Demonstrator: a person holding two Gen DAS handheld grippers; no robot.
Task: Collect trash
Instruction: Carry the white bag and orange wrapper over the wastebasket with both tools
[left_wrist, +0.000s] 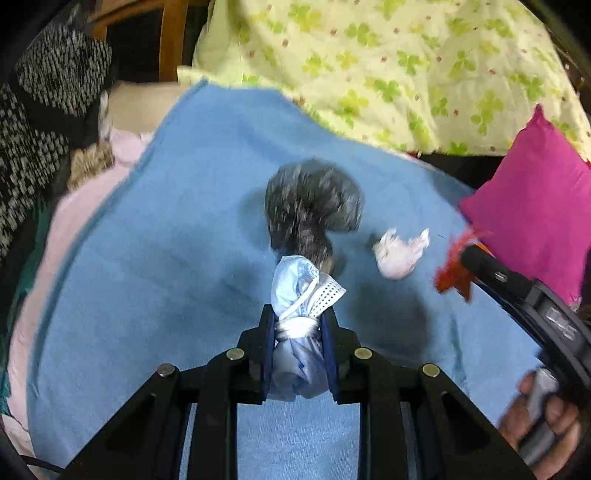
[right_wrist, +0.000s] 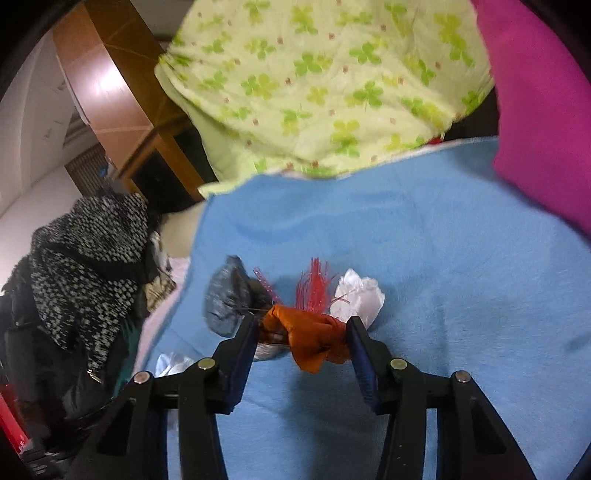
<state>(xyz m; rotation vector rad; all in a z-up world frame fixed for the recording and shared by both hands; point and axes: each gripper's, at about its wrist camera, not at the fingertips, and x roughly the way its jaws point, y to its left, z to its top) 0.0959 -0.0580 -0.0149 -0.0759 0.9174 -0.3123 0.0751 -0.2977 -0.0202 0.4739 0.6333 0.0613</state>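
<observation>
My left gripper (left_wrist: 298, 325) is shut on a crumpled light-blue face mask (left_wrist: 301, 291), held above the blue blanket (left_wrist: 184, 258). My right gripper (right_wrist: 303, 326) is shut on an orange scrap with red fringe (right_wrist: 310, 332); it also shows at the right of the left wrist view as the orange scrap (left_wrist: 452, 277). On the blanket lie a grey speckled sock-like bundle (left_wrist: 314, 206) (right_wrist: 225, 302) and a crumpled white tissue (left_wrist: 397, 254) (right_wrist: 360, 295). The face mask (right_wrist: 173, 363) peeks in at the lower left of the right wrist view.
A green clover-print quilt (left_wrist: 388, 66) (right_wrist: 314, 85) is piled at the back. A magenta pillow (left_wrist: 532, 206) (right_wrist: 543, 110) lies at the right. Black-and-white knit clothing (left_wrist: 40, 110) (right_wrist: 85, 258) is heaped at the left. A person's hand (left_wrist: 543, 417) grips the right tool.
</observation>
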